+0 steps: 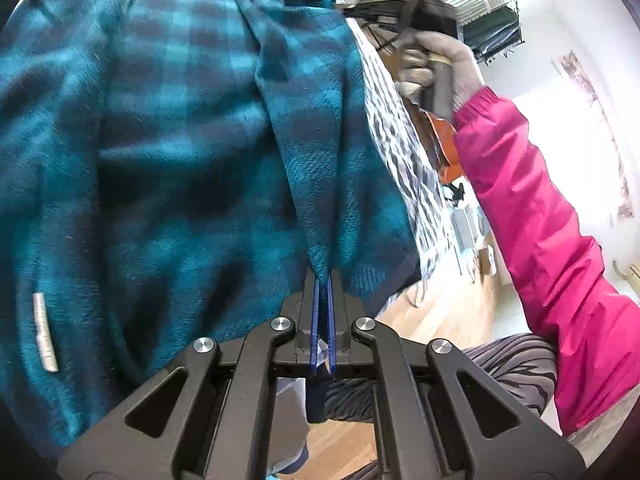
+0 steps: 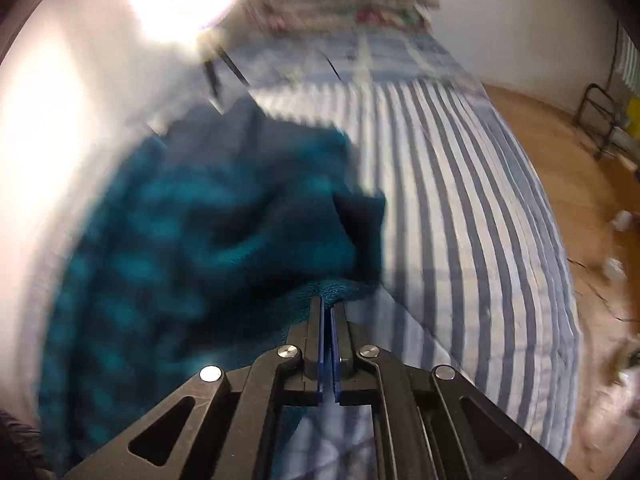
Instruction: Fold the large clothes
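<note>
Teal plaid fleece garment (image 1: pixel 168 152) pinched by closed left gripper (image 1: pixel 323 284) and right gripper (image 2: pixel 329 304), left view alone showing gloved hand (image 1: pixel 436 68), pink sleeve (image 1: pixel 552 240), striped bed (image 2: pixel 460 208), wood floor (image 2: pixel 560 168).

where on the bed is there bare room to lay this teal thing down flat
In the right wrist view, the striped bedspread lies bare from the teal plaid garment across to the floor-side edge, and up to the checked section below the pillows. The side toward the wall is crowded by the garment itself, which both the right tool and left tool pinch.
</note>
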The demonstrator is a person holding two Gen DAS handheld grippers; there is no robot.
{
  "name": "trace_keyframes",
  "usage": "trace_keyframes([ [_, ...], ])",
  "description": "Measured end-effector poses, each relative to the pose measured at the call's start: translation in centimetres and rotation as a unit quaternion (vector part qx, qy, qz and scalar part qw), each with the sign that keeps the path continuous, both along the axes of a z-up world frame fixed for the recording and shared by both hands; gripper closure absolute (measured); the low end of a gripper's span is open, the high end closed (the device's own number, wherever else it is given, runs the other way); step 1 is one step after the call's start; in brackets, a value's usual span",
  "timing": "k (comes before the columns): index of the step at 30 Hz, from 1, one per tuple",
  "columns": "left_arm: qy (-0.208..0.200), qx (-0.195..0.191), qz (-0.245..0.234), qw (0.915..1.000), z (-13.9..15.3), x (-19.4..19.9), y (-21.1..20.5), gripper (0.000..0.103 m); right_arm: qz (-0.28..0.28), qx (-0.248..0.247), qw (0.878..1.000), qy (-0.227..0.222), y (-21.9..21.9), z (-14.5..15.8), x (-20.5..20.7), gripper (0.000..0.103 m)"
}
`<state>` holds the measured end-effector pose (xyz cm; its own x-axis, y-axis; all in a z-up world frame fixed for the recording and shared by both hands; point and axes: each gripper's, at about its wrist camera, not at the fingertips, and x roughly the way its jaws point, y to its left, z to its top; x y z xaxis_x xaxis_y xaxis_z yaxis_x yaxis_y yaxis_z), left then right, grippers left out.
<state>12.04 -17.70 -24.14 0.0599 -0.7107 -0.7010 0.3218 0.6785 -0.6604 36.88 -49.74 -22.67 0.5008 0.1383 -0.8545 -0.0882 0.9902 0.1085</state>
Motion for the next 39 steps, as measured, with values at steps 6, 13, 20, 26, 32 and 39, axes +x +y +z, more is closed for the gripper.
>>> trace_keyframes([
  [6, -0.013, 0.004, 0.008, 0.9999, 0.8, 0.0, 0.4, 0.102, -0.025, 0.077, 0.997, -0.006, -3.0, 1.8, -4.6, 0.079],
  [13, -0.004, -0.018, 0.026, 0.9995, 0.8, 0.0, 1.5, 0.06, 0.018, 0.146, 0.989, -0.012, -3.2, 6.4, -16.5, 0.075],
  [20, 0.045, -0.051, 0.046, 0.9966, -1.0, 1.3, 1.5, 0.06, 0.045, 0.211, 0.976, 0.034, 0.0, 5.1, -25.4, 0.066],
  [26, 0.041, -0.055, 0.051, 0.9963, -1.3, 1.4, 1.9, 0.06, 0.057, 0.212, 0.971, 0.093, 2.6, 0.7, -27.5, 0.06],
  [32, 0.034, -0.052, 0.055, 0.9966, -1.0, 0.7, 2.7, 0.06, 0.051, 0.199, 0.969, 0.138, 3.9, -3.2, -27.2, 0.082],
  [39, 0.028, -0.055, 0.061, 0.9962, -0.7, 0.5, 3.3, 0.06, 0.01, 0.227, 0.969, 0.093, 2.1, 0.6, -30.6, 0.101],
])
